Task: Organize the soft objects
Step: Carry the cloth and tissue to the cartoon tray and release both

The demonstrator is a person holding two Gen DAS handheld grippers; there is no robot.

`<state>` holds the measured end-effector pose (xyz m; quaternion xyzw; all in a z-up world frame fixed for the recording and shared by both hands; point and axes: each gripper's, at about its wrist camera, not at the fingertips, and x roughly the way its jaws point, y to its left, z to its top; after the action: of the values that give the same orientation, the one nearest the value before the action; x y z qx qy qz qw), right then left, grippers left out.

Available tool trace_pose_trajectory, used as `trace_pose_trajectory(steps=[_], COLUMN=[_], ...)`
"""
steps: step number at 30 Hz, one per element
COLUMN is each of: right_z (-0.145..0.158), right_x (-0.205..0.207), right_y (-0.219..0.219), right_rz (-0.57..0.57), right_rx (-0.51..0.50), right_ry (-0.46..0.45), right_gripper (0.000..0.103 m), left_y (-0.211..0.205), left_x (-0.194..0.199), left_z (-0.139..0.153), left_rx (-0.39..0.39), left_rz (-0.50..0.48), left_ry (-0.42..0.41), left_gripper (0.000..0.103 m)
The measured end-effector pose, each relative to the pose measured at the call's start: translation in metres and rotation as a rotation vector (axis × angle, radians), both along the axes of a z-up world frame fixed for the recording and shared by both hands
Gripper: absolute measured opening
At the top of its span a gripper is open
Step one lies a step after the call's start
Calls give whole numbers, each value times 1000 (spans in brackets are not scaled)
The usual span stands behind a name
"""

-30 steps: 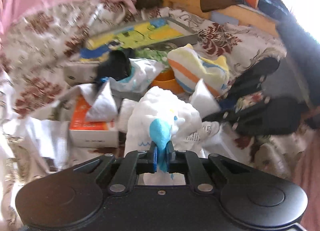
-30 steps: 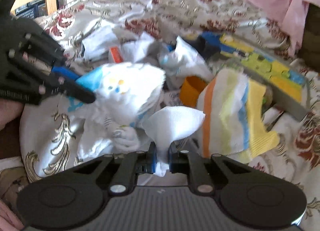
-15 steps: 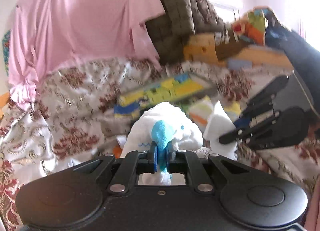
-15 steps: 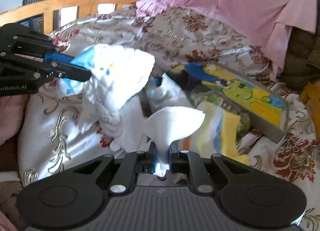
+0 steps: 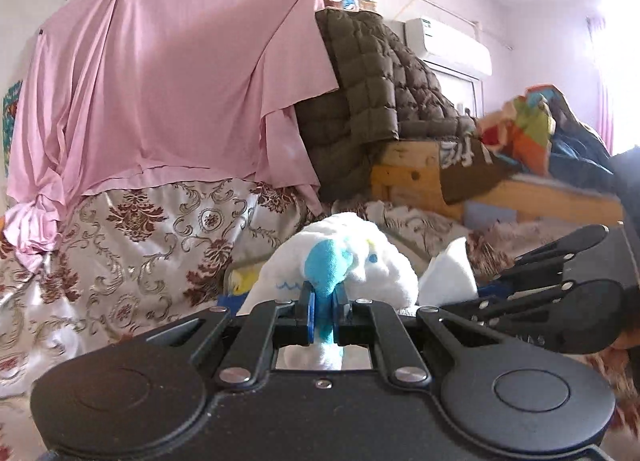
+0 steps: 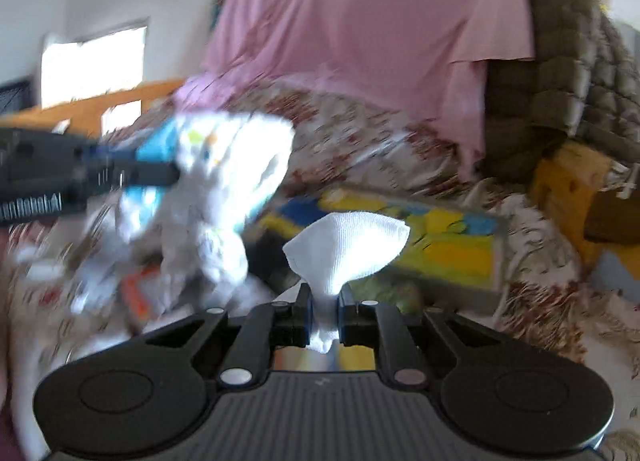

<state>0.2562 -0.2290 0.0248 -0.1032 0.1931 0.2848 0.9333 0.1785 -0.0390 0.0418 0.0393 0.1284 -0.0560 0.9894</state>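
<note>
White plush toy [image 5: 360, 261] is pinched by its blue ear in the left hand-held gripper [image 5: 323, 307], raised above the bed [image 5: 132, 261]. A white cloth [image 6: 346, 249] is clamped in the right hand-held gripper [image 6: 323, 313], just right of the toy.

white plush toy [image 5: 360, 261], blue ear pinched, hanging above bed; white cloth [image 6: 346, 249] fanned upward, pinched at base.

The left gripper [image 5: 323, 303] held the white plush toy [image 5: 344, 261] by its blue ear, jaws closed on it. To the right, the right gripper [image 5: 496, 285] carried a white cloth [image 5: 450, 275]. Far behind hung a pink sheet [image 5: 172, 81].
</note>
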Motion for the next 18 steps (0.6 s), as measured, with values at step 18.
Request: trace_pose_trajectory(steps=[18], right_z=[-30], right_x=[186], right_y=[-8], right_rz=[-300], right_rx=[189], right_ry=[200], right_gripper=[13], left_y=[-1], left_x=[238], left_z=[-26], left_rx=[-89], left_rz=[87], left_ry=[151], left_gripper=[8])
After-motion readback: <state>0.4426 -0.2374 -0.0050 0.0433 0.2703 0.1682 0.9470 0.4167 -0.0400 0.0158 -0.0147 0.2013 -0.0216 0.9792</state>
